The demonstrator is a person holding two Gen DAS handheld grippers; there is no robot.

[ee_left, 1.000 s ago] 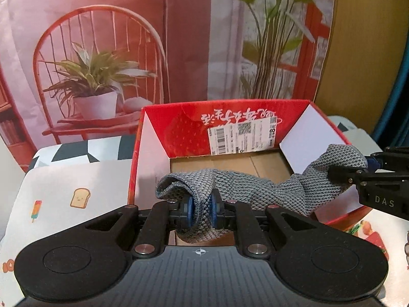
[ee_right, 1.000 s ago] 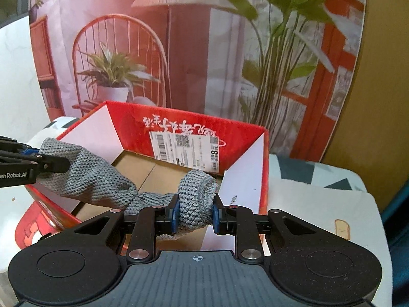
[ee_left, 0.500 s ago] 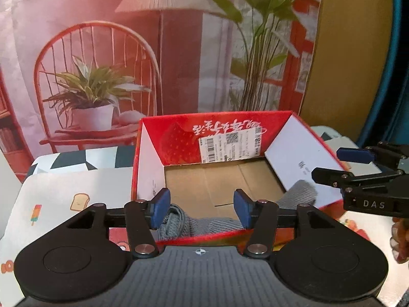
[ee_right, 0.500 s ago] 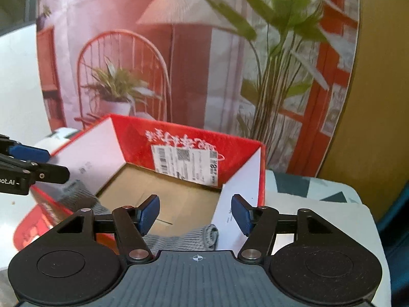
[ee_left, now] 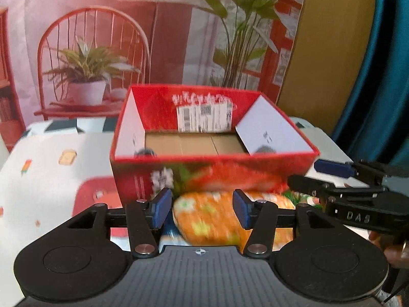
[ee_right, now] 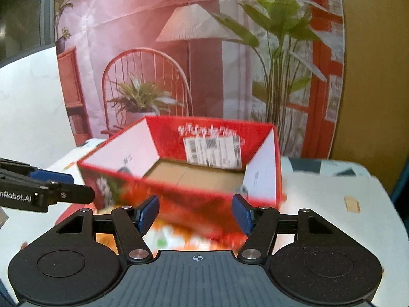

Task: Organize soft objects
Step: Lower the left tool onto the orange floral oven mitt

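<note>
Grey knitted cloth (ee_left: 264, 150) lies inside the red cardboard box (ee_left: 255, 168), low against its near wall. Only two small dark grey patches show above the rim, one toward each near corner, and both are blurred.

Nearest to the left wrist camera, the left gripper (ee_left: 199, 211) has its jaws apart. They have just been opening, and nothing is between the blue pads. Behind the gap is only the orange and green print (ee_left: 209, 220) of the table cover (ee_left: 51, 179). At about 3 o'clock in this view the right gripper reaches in from the side, and at about 4 o'clock, at the edge, a few fingers of the person (ee_left: 395, 249) are visible.

In its own view the right gripper (ee_right: 194, 215) also stands with jaws apart. They too have just been opening, and no thing is between them. The left gripper comes in at 9 o'clock there.

Farther, at 12 o'clock from both grippers, the box stands open on the table, clear of the pads. Its floor is brown cardboard, its side flaps are white inside, and a white shipping label (ee_left: 204, 117) is on the far wall.

Behind the table hangs a printed backdrop (ee_left: 102, 38) with a red chair, a potted plant and a lamp.
</note>
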